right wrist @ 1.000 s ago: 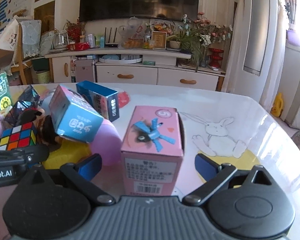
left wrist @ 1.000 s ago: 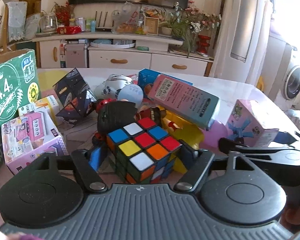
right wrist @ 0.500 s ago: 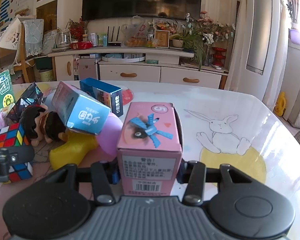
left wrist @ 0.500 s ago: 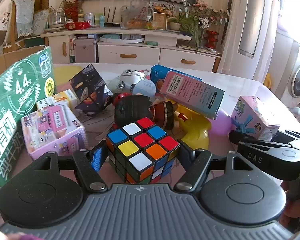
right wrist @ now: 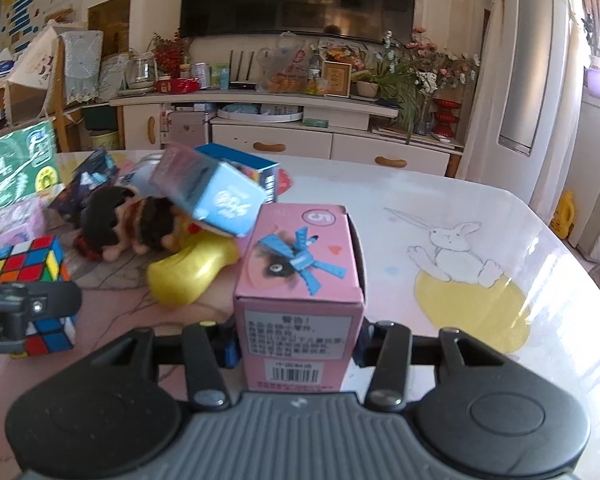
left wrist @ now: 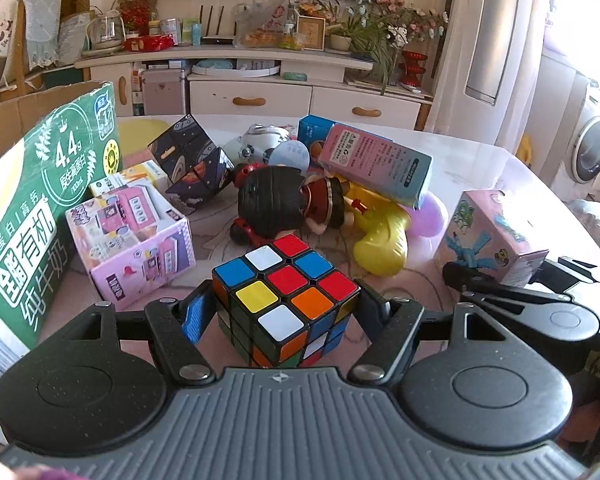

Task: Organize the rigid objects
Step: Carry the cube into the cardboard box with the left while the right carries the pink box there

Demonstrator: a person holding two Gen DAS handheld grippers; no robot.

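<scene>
A scrambled Rubik's cube point(left wrist: 286, 292) sits between the fingers of my left gripper point(left wrist: 285, 320), which is shut on its sides low over the pink table. The same cube point(right wrist: 28, 260) shows at the left edge of the right wrist view. My right gripper point(right wrist: 298, 342) is shut on a pink box point(right wrist: 300, 264) printed with a blue bird and a barcode, its pads pressing both side walls. In the left wrist view that pink box point(left wrist: 492, 232) stands at the right.
A pile lies mid-table: a dark-haired doll point(left wrist: 276, 200), a yellow toy point(left wrist: 380, 244), a teal and pink carton point(left wrist: 376, 164) and a dark folding cube point(left wrist: 192, 160). A green milk case point(left wrist: 32, 208) and a pink toy box point(left wrist: 136, 240) stand left. A rabbit drawing point(right wrist: 456, 240) marks the tabletop at right.
The right gripper's jaws went from wide apart to closed on the pink box. Both grippers drew back a little from the pile, the left one still holding the cube.
</scene>
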